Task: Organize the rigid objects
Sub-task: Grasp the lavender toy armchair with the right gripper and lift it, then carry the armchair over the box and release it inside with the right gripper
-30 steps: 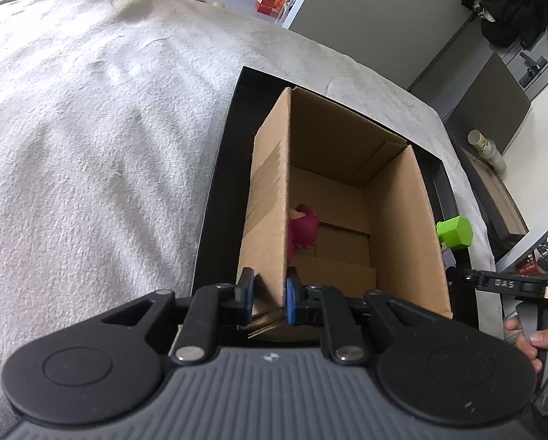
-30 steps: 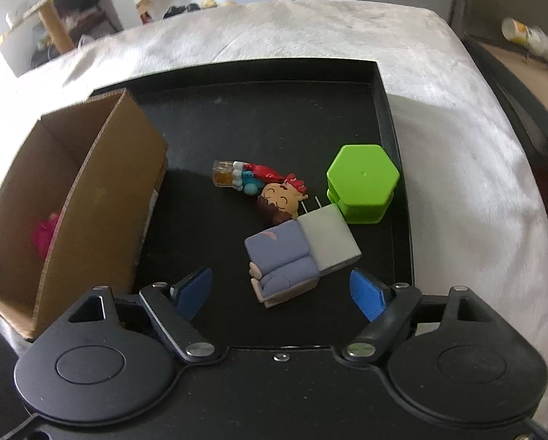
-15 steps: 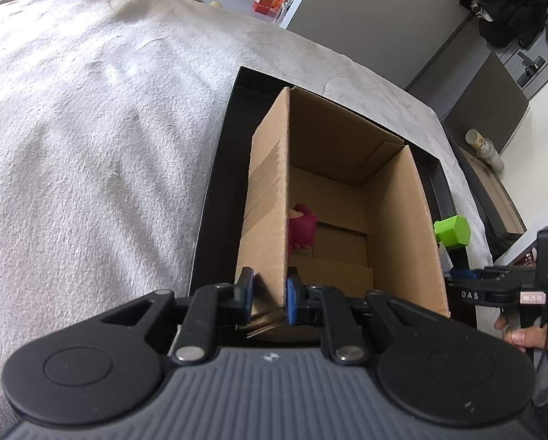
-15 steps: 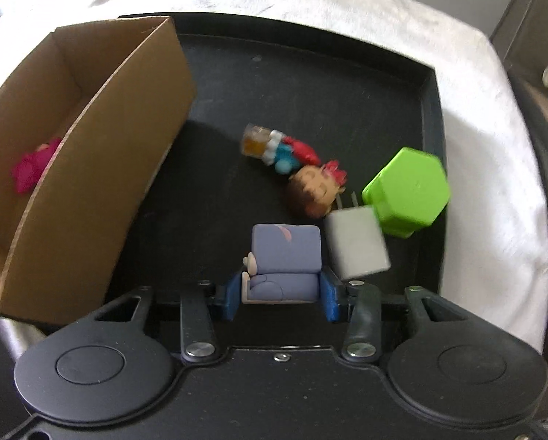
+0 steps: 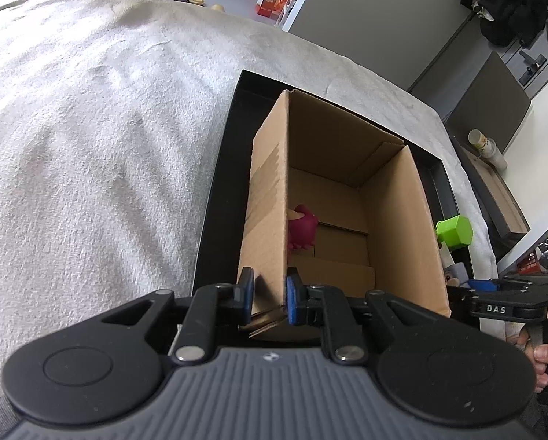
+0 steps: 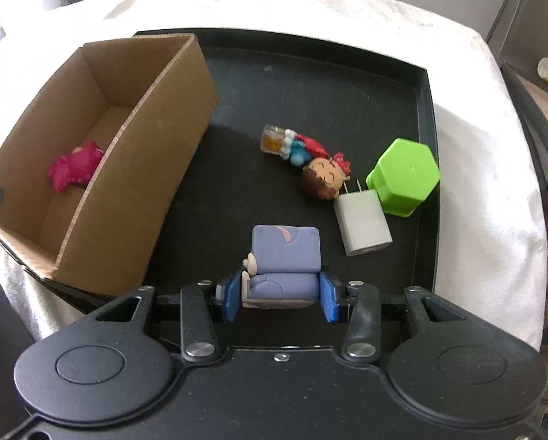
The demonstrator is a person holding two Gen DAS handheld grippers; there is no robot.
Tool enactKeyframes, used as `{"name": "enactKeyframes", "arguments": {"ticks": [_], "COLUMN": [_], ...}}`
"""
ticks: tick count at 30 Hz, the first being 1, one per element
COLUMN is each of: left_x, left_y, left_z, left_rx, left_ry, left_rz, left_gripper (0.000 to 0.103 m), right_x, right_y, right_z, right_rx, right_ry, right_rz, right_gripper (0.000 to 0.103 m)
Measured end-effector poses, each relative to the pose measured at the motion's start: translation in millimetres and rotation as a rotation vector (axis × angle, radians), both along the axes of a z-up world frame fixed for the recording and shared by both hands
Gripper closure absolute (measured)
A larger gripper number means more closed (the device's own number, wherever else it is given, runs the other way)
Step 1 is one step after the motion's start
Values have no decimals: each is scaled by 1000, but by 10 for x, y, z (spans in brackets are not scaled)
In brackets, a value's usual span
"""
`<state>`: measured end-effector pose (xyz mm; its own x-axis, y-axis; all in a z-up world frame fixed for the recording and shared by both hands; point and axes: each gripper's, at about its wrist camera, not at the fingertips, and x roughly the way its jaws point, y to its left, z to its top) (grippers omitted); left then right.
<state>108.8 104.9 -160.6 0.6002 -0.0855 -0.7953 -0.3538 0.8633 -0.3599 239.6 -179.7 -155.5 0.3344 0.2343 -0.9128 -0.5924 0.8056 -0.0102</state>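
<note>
- Between the blue pads of the right gripper sits the purple block figure, pinched at its lower end; it seems lifted just above the black tray, right of the cardboard box.
- Its body looks smooth, hard and boxy with rounded corners, so the flat sides suit the pads, but a shallow hold could let it pivot or slip on the way to the box.
- Right of the figure lie a grey plug adapter, a glossy doll with a round head and a green hexagonal container, all rigid plastic and close together; a low swing could knock them.
- At the box's near left corner the left gripper pinches the corrugated wall between its pads, steadying it. That wall is thin; squeezing or tugging could bend it or drag the light box.
- Inside the box, a pink toy lies against the left wall.
- Under the tray is a white fuzzy cloth.
</note>
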Motion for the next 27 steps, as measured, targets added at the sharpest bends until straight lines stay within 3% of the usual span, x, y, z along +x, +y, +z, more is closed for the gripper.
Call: {"name": "enactKeyframes", "arguments": {"ticks": [27], "left_x": [-30], "left_y": [-19], "left_z": [46], "left_rx": [3], "left_ry": [-13], "left_rz": [2], "left_gripper": [87], "right_x": [-138], "right_y": [195], "right_z": [641], "right_rx": [74], "right_ry": [-86], "right_rz": [32], "right_gripper": [61]}}
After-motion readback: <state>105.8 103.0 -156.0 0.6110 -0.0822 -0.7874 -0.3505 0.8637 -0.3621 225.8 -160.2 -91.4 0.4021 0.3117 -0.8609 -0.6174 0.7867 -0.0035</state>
